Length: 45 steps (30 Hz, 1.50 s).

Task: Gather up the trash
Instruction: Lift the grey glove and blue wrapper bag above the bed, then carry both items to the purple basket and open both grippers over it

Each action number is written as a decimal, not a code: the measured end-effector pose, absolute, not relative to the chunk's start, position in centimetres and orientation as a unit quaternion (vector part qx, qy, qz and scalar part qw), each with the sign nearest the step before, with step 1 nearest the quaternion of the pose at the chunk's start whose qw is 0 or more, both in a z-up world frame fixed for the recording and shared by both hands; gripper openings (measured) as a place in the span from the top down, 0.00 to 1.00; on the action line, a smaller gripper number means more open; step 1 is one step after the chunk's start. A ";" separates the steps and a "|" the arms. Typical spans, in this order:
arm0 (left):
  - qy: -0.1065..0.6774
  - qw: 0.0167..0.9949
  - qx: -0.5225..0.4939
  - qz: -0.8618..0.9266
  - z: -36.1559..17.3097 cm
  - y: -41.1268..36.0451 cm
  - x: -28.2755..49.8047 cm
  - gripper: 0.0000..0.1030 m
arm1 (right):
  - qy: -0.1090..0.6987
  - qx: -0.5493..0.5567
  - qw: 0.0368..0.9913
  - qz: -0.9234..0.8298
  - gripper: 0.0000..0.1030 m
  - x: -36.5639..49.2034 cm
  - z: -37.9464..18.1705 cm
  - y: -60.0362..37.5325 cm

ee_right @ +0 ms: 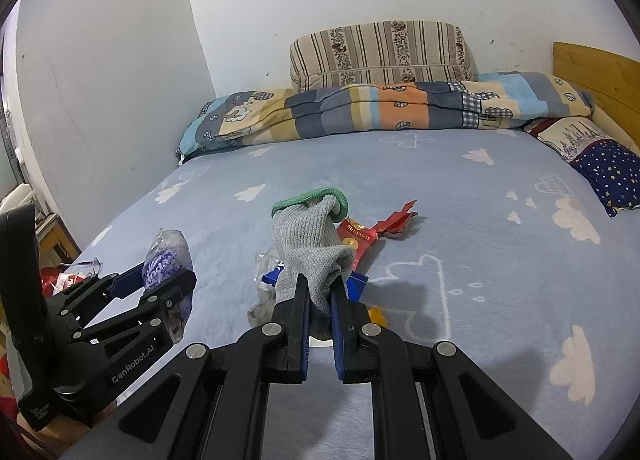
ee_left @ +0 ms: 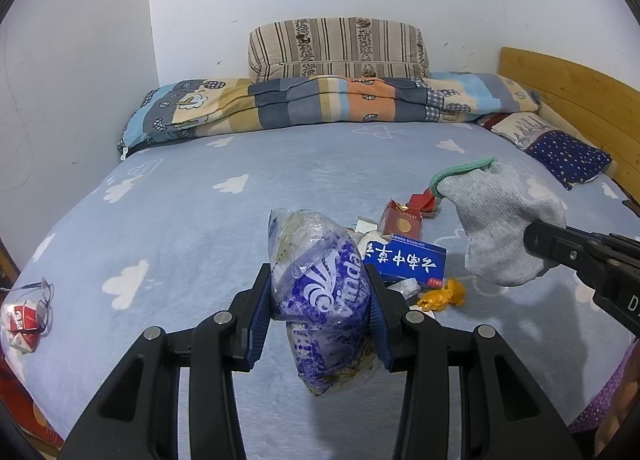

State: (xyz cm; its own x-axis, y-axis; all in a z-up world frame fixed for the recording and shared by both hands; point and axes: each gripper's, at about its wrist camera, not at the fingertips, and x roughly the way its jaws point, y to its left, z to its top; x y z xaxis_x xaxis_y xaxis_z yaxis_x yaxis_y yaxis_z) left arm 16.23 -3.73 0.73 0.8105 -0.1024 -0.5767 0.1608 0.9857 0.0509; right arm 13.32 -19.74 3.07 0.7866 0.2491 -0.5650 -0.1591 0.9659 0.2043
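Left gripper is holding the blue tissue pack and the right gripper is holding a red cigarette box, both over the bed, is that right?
Not quite. The right gripper is shut on a grey sock, not a red box; the right wrist view shows the cloth pinched between its pads. The red box lies on the bed. The left gripper does hold the blue tissue pack.

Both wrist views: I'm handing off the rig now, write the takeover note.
Left hand-held gripper: shut on the blue Vinda plastic bag, held above the bed.
Right hand-held gripper: shut on the grey glove.
Left on the bed: blue box, red cigarette pack, red wrapper, yellow scrap, red-white packs at the left edge.
No bin in view.
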 end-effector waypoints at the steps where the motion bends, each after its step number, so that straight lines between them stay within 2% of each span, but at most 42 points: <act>1: 0.300 0.950 0.049 -0.070 0.7 -3.7 16.2 0.59 | 0.308 0.073 0.942 0.108 0.91 13.3 3.1 -19.7; 16: 0.294 0.951 0.045 -0.085 1.4 -4.6 15.8 0.59 | 0.302 0.087 0.943 0.108 0.91 12.9 3.6 -20.1; 24: 0.279 0.951 0.044 -0.123 2.4 -6.4 14.4 0.59 | 0.275 0.132 0.948 0.089 0.91 9.7 4.9 -22.5; 35: 0.291 0.907 0.050 -0.300 3.4 -12.1 10.4 0.59 | 0.246 0.184 0.951 0.021 0.91 -1.6 6.3 -30.4; 45: 0.321 0.801 0.099 -0.495 4.6 -25.5 1.6 0.59 | 0.257 0.244 0.924 -0.148 0.91 -15.0 4.8 -42.5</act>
